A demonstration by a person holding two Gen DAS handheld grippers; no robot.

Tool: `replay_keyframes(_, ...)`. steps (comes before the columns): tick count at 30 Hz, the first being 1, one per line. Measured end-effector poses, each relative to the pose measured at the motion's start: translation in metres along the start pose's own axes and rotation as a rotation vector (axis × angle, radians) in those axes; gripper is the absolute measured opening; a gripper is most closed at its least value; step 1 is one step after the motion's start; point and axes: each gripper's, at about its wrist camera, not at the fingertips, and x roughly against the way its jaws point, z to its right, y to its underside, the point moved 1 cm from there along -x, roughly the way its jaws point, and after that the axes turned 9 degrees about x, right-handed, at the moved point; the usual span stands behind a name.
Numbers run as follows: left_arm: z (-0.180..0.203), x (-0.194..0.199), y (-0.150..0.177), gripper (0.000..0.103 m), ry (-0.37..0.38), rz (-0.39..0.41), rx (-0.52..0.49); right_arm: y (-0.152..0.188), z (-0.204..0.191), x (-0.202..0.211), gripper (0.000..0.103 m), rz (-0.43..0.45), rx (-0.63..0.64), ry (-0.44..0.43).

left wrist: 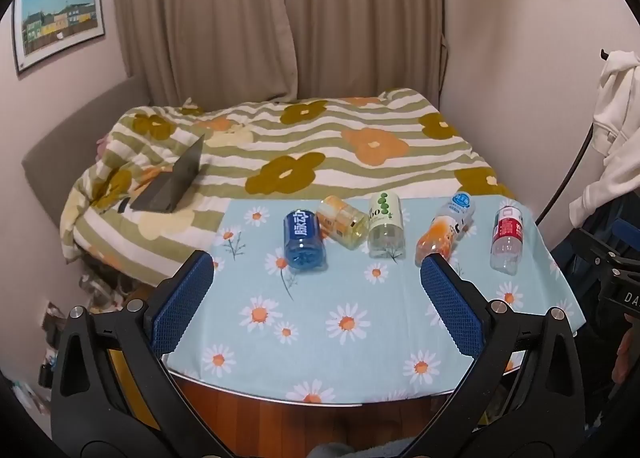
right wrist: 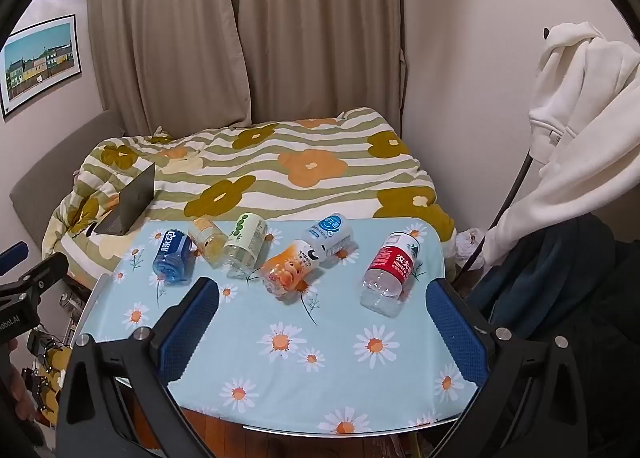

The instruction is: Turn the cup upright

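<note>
Several cut-bottle cups lie on their sides in a row on the daisy tablecloth [left wrist: 320,318]: a blue one [left wrist: 304,240] [right wrist: 173,256], a yellow one [left wrist: 343,227] [right wrist: 208,242], a green-dotted white one [left wrist: 385,230] [right wrist: 246,244], an orange-and-white one [left wrist: 446,230] [right wrist: 308,258], and a red-labelled clear one [left wrist: 507,236] [right wrist: 390,272]. My left gripper [left wrist: 316,262] is open and empty, held above the table's near edge. My right gripper [right wrist: 324,290] is open and empty, also short of the cups.
A bed with a flowered striped quilt [left wrist: 320,146] lies behind the table, with a dark laptop [left wrist: 176,182] on it. Curtains [left wrist: 280,18] hang at the back. White clothing [right wrist: 580,118] hangs on a rack at the right. The left gripper's body shows in the right wrist view [right wrist: 24,286].
</note>
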Motion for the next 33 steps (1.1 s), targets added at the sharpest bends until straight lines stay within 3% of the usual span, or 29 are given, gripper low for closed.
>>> replay_keyframes(33,-0.003,0.003,-0.018,0.103,0.000,0.004,-0.002,0.000,-0.001,-0.001,0.103,0.002,-0.006,-0.004)
